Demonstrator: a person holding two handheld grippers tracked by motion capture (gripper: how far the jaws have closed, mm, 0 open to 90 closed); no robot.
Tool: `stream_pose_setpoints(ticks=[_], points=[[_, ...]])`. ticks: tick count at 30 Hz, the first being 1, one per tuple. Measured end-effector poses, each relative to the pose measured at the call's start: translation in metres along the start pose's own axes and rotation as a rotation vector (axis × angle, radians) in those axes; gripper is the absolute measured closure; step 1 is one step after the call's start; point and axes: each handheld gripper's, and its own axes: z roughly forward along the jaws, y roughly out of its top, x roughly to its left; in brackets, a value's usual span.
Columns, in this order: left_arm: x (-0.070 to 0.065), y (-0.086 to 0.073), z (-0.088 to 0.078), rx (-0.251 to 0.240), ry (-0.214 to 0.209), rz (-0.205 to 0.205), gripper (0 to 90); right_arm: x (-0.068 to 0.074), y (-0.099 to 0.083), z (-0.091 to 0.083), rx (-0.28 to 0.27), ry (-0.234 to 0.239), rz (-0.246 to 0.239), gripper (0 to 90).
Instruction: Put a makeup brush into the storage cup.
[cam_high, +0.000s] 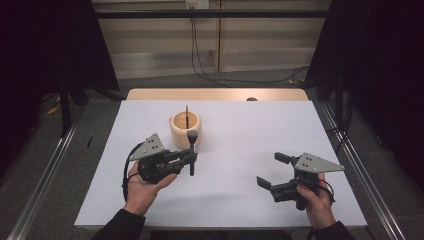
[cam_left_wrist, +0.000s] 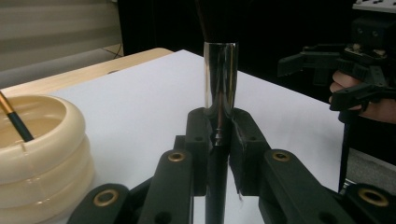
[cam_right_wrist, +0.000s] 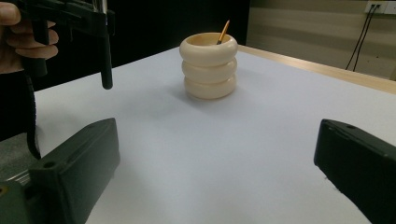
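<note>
The left gripper has its jaws closed on a makeup brush, pinching the dark handle just below the shiny metal collar so the brush stands upright, bristles up, its lower end hanging clear above the white worktop. Just ahead of those jaws sits the cream ringed holder, which already has a thin brush leaning inside it. The step in hand looks like carrying the brush to the holder. The next move probably calls for lifting the handle's tip above the rim, bringing it over the opening, then lowering it in without knocking the thin brush.

The right gripper hovers with its jaws spread wide and nothing between them, well apart from the holder. The open worktop between the two grippers leaves plenty of room. The holder stands well in from every edge, so a light nudge should not push it off.
</note>
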Motion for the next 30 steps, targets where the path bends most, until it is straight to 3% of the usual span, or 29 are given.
stream_pose_setpoints(ticks=[4, 5, 7, 9, 12, 14, 17, 18, 21, 26, 27, 28, 30], points=[[0.004, 0.004, -0.002, 0.0, 0.018, 0.003, 79.2, 0.001, -0.002, -0.004, -0.003, -0.022, 0.01, 0.0], [0.006, 0.005, -0.002, -0.012, 0.001, 0.003, 79.2, 0.0, -0.003, -0.005, -0.002, -0.022, 0.009, 0.0], [0.007, 0.008, -0.004, -0.013, 0.031, 0.002, 79.2, 0.0, -0.005, -0.006, -0.005, -0.032, 0.011, 0.0], [0.01, 0.01, -0.005, -0.022, 0.016, 0.004, 79.2, 0.0, -0.006, -0.006, -0.004, -0.04, 0.012, 0.0], [0.015, 0.016, -0.008, -0.015, 0.046, 0.014, 79.2, 0.0, -0.007, -0.009, -0.015, -0.049, 0.04, 0.0], [0.02, 0.02, -0.009, -0.032, 0.046, 0.012, 79.2, 0.0, -0.008, -0.011, -0.021, -0.071, 0.033, 0.1], [0.023, 0.027, -0.011, -0.028, 0.077, 0.021, 79.2, 0.0, -0.01, -0.014, -0.026, -0.077, 0.038, 0.0], [0.024, 0.028, -0.011, -0.04, 0.061, 0.014, 79.2, 0.0, -0.011, -0.015, -0.023, -0.074, 0.031, 0.0], [0.027, 0.033, -0.012, -0.038, 0.086, 0.023, 79.2, 0.0, -0.013, -0.016, -0.014, -0.077, 0.033, 0.0], [0.032, 0.042, -0.011, -0.069, 0.086, 0.021, 79.2, -0.001, -0.015, -0.018, -0.006, -0.08, 0.024, 0.0], [0.031, 0.044, -0.009, -0.068, 0.113, 0.014, 79.2, -0.001, -0.015, -0.018, -0.009, -0.083, 0.026, 0.0], [0.032, 0.045, -0.009, -0.072, 0.093, 0.021, 79.2, -0.001, -0.016, -0.019, -0.011, -0.086, 0.031, 0.0], [0.033, 0.047, -0.008, -0.073, 0.096, 0.02, 79.3, -0.001, -0.016, -0.018, -0.014, -0.099, 0.023, 0.0]])
